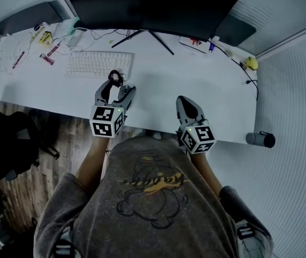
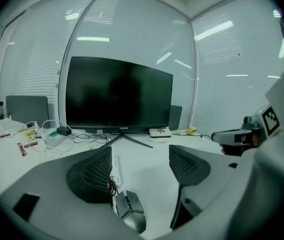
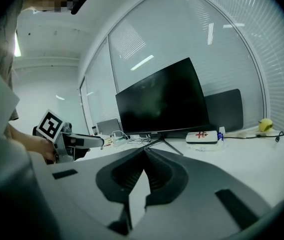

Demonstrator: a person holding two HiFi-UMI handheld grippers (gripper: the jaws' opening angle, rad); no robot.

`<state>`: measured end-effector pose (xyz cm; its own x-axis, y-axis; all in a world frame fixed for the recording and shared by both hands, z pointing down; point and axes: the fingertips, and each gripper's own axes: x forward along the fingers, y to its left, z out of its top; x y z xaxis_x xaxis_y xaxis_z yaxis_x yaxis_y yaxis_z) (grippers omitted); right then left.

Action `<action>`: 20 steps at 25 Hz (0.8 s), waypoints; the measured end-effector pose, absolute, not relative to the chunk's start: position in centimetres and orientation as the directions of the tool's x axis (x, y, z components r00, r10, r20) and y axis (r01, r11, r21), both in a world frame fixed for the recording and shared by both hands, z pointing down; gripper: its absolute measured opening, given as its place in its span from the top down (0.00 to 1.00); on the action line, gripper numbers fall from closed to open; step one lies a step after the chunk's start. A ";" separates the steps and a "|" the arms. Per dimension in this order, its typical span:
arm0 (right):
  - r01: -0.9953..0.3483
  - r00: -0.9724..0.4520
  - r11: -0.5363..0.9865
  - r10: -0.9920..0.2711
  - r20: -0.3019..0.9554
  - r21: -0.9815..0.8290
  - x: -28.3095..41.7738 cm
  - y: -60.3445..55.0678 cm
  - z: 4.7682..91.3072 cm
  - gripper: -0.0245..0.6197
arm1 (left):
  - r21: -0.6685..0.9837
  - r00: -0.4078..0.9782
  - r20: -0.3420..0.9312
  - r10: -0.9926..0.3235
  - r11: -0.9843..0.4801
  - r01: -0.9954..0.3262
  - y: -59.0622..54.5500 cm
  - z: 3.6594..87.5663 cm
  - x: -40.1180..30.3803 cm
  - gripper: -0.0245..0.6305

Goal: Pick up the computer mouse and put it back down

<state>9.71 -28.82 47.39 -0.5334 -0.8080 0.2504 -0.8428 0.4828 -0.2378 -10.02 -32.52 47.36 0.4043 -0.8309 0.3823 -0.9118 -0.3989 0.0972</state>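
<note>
The left gripper (image 2: 141, 159) has its jaws wide apart. The computer mouse (image 2: 130, 210) sits low between them, close to the left-hand jaw, on the white desk (image 2: 149, 184). The keyboard (image 1: 98, 63) lies just ahead. The right gripper (image 3: 143, 159) has its jaws pressed together, holding nothing. A big dark monitor (image 1: 153, 7) stands behind.
</note>
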 end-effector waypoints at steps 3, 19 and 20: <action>-0.837 -0.543 0.496 -0.806 0.235 -0.232 9.3 -28.8 46.5 0.95 | 0.097 0.433 0.345 -0.833 -0.427 -0.899 -31.4 45.3 -9.6 0.41; -0.829 -0.554 0.513 -0.811 0.191 -0.224 8.1 -27.6 45.6 0.95 | 0.121 0.388 0.258 -0.885 -0.369 -0.921 -28.1 45.0 -10.9 0.93; -0.828 -0.554 0.513 -0.810 0.194 -0.225 8.0 -27.5 45.8 0.95 | 0.126 0.389 0.263 -0.883 -0.368 -0.921 -27.9 45.4 -10.8 0.93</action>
